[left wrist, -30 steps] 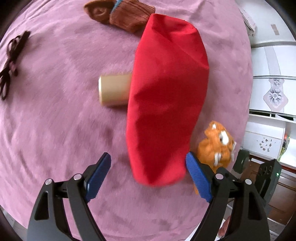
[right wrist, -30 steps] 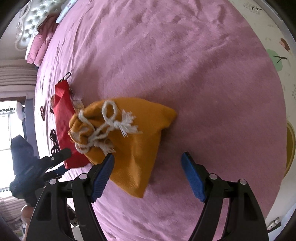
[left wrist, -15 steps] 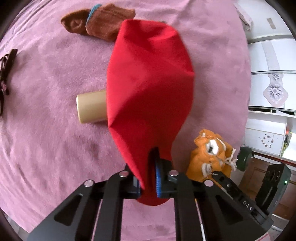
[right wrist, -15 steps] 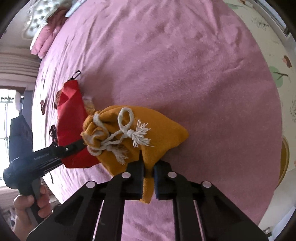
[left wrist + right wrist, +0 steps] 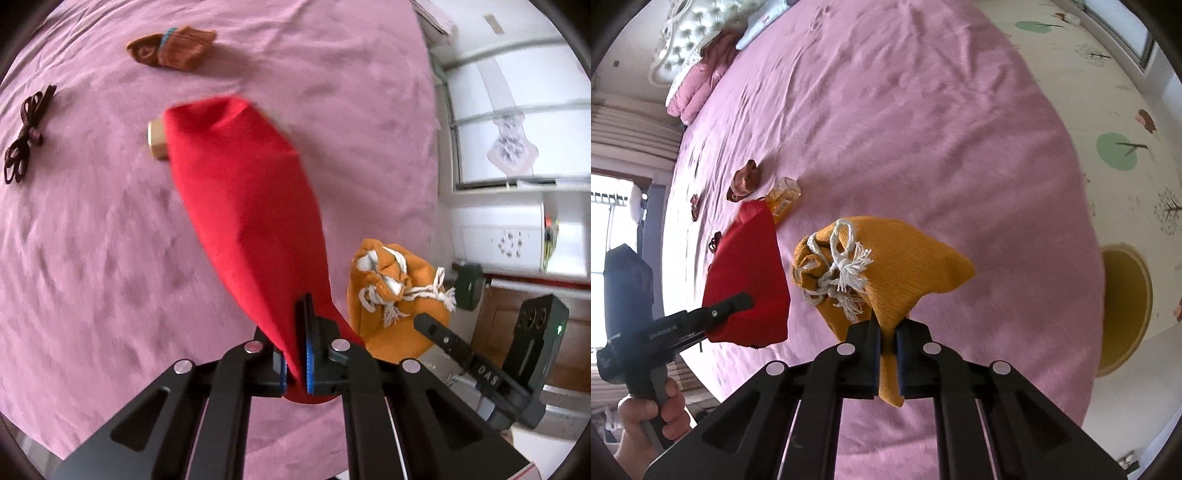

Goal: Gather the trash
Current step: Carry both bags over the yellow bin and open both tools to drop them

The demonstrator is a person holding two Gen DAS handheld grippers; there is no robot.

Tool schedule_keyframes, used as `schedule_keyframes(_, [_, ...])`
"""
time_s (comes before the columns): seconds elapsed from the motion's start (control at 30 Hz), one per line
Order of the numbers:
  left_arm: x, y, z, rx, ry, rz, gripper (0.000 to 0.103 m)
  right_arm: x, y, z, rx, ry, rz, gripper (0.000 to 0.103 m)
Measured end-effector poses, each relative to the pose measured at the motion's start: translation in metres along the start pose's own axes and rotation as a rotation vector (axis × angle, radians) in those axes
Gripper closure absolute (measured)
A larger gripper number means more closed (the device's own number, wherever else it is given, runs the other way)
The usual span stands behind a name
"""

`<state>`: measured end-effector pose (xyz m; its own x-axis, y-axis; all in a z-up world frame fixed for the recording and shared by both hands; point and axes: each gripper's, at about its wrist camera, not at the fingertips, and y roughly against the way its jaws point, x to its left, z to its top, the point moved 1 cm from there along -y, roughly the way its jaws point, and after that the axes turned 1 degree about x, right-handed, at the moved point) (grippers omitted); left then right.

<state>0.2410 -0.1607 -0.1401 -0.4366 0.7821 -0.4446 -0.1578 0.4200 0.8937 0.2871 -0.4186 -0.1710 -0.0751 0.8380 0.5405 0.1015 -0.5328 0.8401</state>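
My left gripper (image 5: 295, 354) is shut on the near end of a red cloth bag (image 5: 243, 206), which hangs lifted above the pink bed (image 5: 92, 240). My right gripper (image 5: 886, 354) is shut on a corner of an orange knit drawstring pouch (image 5: 897, 258) with white cord, also lifted. The pouch shows in the left wrist view (image 5: 391, 295), and the red bag shows in the right wrist view (image 5: 750, 280). A tan cardboard tube (image 5: 157, 138) lies on the bed, partly hidden behind the red bag.
A brown knit sock bundle (image 5: 173, 48) lies far on the bed. A dark brown ribbon (image 5: 24, 140) lies at the left. A small amber bottle (image 5: 783, 197) lies beyond the red bag. White cabinets (image 5: 509, 147) stand right of the bed. Pillows (image 5: 698, 77) lie at the head.
Both grippers went from open to shut, the left on the red bag and the right on the orange pouch. Both items have since lifted off the bed.
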Motion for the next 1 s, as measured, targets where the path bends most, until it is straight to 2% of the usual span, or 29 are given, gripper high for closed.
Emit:
schedule_keyframes(0.1, [-0.012, 0.004, -0.012, 0.008, -0.03, -0.005, 0.097, -0.005, 0.011, -0.014, -0.023, -0.027, 0.003, 0.096])
schedule_keyframes(0.43, [-0.063, -0.003, -0.08, 0.053, -0.143, -0.032, 0.097, -0.061, 0.069, -0.07, -0.105, -0.115, 0.002, 0.096])
schedule_keyframes(0.6, [-0.102, -0.018, -0.106, 0.093, -0.231, -0.034, 0.097, -0.093, 0.093, -0.091, -0.143, -0.161, -0.006, 0.096])
schedule_keyframes(1.0, [-0.207, -0.071, -0.146, 0.193, -0.467, -0.032, 0.097, -0.176, 0.137, -0.132, -0.229, -0.308, -0.033, 0.096])
